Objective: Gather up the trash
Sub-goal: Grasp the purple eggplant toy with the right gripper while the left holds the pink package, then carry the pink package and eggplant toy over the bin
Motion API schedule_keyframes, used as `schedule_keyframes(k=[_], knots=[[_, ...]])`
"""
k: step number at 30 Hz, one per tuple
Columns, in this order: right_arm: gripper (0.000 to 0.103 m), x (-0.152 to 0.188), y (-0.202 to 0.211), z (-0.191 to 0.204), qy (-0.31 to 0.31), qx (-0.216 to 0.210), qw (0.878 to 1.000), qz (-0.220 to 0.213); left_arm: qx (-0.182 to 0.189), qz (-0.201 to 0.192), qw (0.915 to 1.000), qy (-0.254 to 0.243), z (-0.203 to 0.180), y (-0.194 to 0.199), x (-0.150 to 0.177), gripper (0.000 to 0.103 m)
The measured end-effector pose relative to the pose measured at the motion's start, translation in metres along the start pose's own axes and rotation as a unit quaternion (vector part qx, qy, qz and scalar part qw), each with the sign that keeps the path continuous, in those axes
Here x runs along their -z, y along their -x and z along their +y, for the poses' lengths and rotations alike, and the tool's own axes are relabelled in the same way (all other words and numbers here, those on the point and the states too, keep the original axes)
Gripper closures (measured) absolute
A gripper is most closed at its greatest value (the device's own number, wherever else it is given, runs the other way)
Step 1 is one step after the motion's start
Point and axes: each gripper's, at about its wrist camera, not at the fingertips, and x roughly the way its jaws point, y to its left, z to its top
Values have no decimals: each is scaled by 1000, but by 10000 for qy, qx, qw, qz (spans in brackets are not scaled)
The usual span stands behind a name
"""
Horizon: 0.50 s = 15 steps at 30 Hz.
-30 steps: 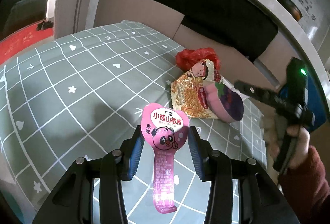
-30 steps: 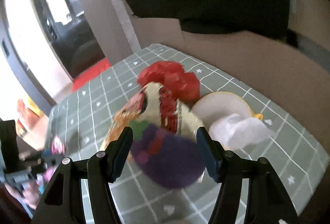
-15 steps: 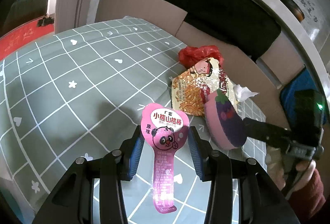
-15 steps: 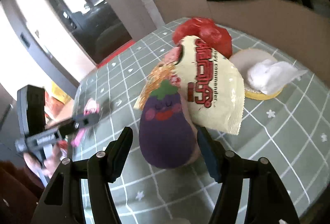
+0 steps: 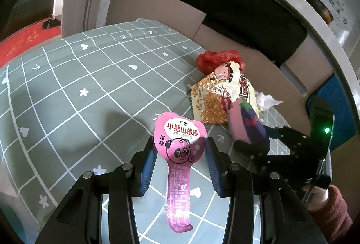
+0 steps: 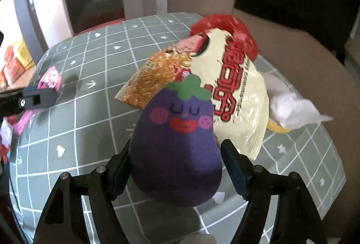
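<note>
While the left gripper (image 5: 180, 154) pinches a pink wrapper (image 5: 178, 154) above the cloth (image 5: 78, 91), the right gripper (image 6: 175, 160) clamps an eggplant pouch (image 6: 175, 154); behind the pouch lie a noodle bag (image 6: 236, 86), red bag (image 6: 225, 25) and tissue (image 6: 292, 109).

Our left gripper (image 5: 180, 154) sits low over the table, its two blue fingers (image 5: 147, 167) pressed on a pink wrapper (image 5: 178, 160). Our right gripper (image 6: 177, 167) is close beside it, squeezing an eggplant toy (image 6: 177, 149). Our right hand (image 5: 319, 194) holds its handle.
</note>
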Motion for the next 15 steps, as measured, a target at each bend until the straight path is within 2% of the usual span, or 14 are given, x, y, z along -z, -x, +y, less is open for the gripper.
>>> schedule_keyframes(k=[1,7,10,15], knots=[[37,1,4,-3,-93,-9,9999,-74,-18,-1,10000,-31,-2,0,0,59],[39,5,62,-8,-509,426,9962,-565,47,-189,9992,-342,-29,9,-7,59],[39,11,98,-16,-781,588,9912,-892,141,-372,9968,-698,-57,20,-9,59],[39,35,168,-29,-1146,979,9771,-1500,457,-669,9871,-1383,-118,39,-7,59]])
